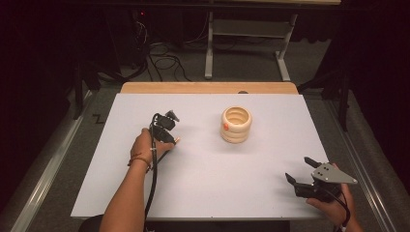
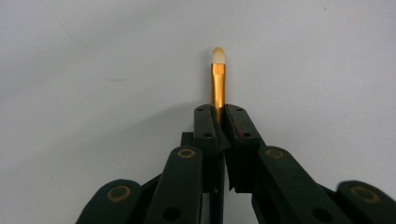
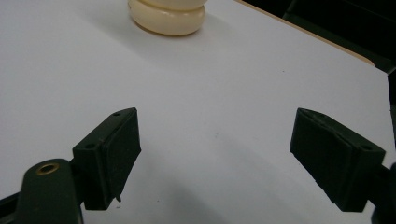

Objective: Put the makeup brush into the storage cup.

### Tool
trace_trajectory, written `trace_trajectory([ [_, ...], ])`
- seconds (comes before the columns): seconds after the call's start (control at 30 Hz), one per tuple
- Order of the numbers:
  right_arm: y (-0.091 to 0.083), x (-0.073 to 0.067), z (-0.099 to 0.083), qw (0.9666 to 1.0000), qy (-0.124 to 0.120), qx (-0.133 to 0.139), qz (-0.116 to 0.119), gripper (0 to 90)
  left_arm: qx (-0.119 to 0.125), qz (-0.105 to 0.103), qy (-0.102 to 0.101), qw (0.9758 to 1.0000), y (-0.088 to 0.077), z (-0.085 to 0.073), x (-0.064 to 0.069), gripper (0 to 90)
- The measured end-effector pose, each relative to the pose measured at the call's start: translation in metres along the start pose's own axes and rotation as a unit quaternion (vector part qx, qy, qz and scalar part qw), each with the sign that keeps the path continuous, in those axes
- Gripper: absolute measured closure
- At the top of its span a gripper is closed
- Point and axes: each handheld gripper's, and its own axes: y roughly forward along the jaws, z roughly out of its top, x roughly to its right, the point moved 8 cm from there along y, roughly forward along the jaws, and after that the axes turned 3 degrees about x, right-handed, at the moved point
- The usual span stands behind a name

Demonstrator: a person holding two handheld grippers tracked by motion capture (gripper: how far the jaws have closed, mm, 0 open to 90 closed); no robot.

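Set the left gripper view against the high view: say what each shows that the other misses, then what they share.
Left gripper view alone: the brush's gold ferrule and pale tip, clamped between the left gripper's closed jaws. High view alone: the cream ribbed holder, the right gripper with its jaws open, and the person's forearms. Both: the left gripper, the brush and the white table.

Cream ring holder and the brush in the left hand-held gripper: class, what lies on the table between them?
Nothing: in the high view only bare white table separates the brush from the ring holder.
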Motion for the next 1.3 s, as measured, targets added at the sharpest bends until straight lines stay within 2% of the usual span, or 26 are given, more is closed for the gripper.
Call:
trace_trajectory([
  [0.17, -0.001, 0.0, 0.0, 1.0, 0.003, 0.0, -0.003, 17.1, 0.006, 0.003, 0.017, 0.9998, -0.004, 0.003, 0.002, 84.4],
  [0.2, -0.001, 0.0, 0.0, 1.0, 0.003, 0.0, -0.003, 17.1, 0.009, 0.009, 0.022, 0.9997, -0.005, 0.003, 0.003, 84.4],
  [0.23, -0.001, 0.0, 0.0, 1.0, 0.003, -0.001, -0.003, 17.1, 0.02, 0.015, 0.025, 0.9994, -0.009, 0.005, 0.002, 84.4],
  [0.3, -0.001, 0.0, 0.0, 1.0, 0.002, 0.0, -0.002, 17.1, 0.033, 0.003, 0.032, 0.999, -0.014, 0.006, 0.004, 84.4],
  [0.37, -0.001, 0.0, 0.0, 1.0, 0.003, -0.001, -0.003, 17.1, 0.04, 0.005, 0.039, 0.9985, -0.018, 0.006, 0.005, 84.4],
  [0.47, -0.001, 0.0, 0.0, 1.0, 0.003, 0.001, -0.002, 17.1, 0.064, 0.004, 0.04, 0.9972, -0.025, 0.007, 0.005, 84.4],
  [0.53, -0.001, 0.0, 0.0, 1.0, 0.002, 0.0, -0.003, 17.0, 0.09, 0.01, 0.043, 0.9949, -0.034, 0.009, 0.005, 84.4],
  [0.57, -0.001, 0.0, 0.0, 1.0, 0.002, 0.0, -0.003, 17.0, 0.09, 0.01, 0.043, 0.9949, -0.034, 0.009, 0.005, 84.5],
  [0.73, -0.001, 0.0, 0.001, 1.0, 0.001, 0.001, -0.004, 17.0, 0.127, 0.009, 0.061, 0.9899, -0.048, 0.011, 0.012, 84.4],
  [0.9, -0.001, 0.001, 0.001, 1.0, 0.0, 0.003, -0.005, 17.0, 0.148, 0.022, 0.065, 0.9866, -0.057, 0.011, 0.015, 84.4],
  [1.1, -0.001, -0.001, 0.002, 1.0, 0.002, 0.004, -0.004, 17.0, 0.182, 0.026, 0.08, 0.9798, -0.068, 0.012, 0.021, 84.4],
  [1.3, -0.002, 0.0, 0.003, 1.0, -0.003, 0.007, -0.005, 17.0, 0.199, 0.025, 0.095, 0.9751, -0.075, 0.009, 0.025, 84.4],
])
